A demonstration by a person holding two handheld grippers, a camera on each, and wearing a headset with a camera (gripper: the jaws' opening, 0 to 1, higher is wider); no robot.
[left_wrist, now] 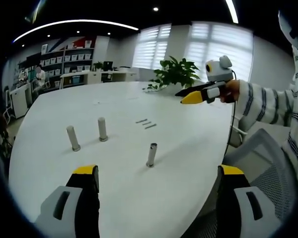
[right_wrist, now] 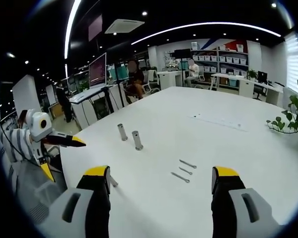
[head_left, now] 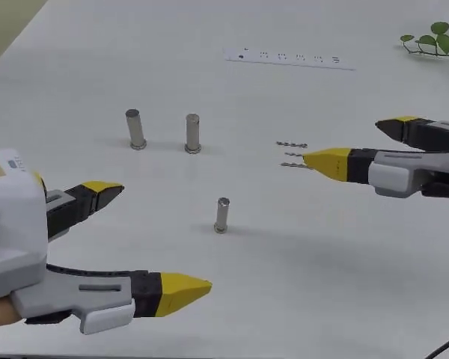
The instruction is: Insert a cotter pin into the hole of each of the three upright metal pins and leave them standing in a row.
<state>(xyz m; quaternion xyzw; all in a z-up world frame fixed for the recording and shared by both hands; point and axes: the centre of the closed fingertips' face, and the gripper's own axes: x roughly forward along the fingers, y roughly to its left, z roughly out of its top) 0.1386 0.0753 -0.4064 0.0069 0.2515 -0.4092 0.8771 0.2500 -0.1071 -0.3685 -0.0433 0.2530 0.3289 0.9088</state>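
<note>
White table (head_left: 322, 262) in an open-plan office; left tongs (left_wrist: 159, 171) and right tongs (right_wrist: 160, 171) agape.

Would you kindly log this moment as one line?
left gripper: open, empty | right gripper: open, empty | cotter pins: loose on table | metal pins: upright, unpinned

Front metal pin (head_left: 221, 215) stands upright on the white table (head_left: 322, 262). Two more upright pins (head_left: 192, 133) stand side by side behind it to the left, and three cotter pins (head_left: 292, 154) lie loose behind it to the right. Left gripper (head_left: 165, 236) sits left of that pin, jaws apart, empty; right gripper (head_left: 342, 142) is to its right, jaws apart, one tip just beside the cotter pins.
</note>
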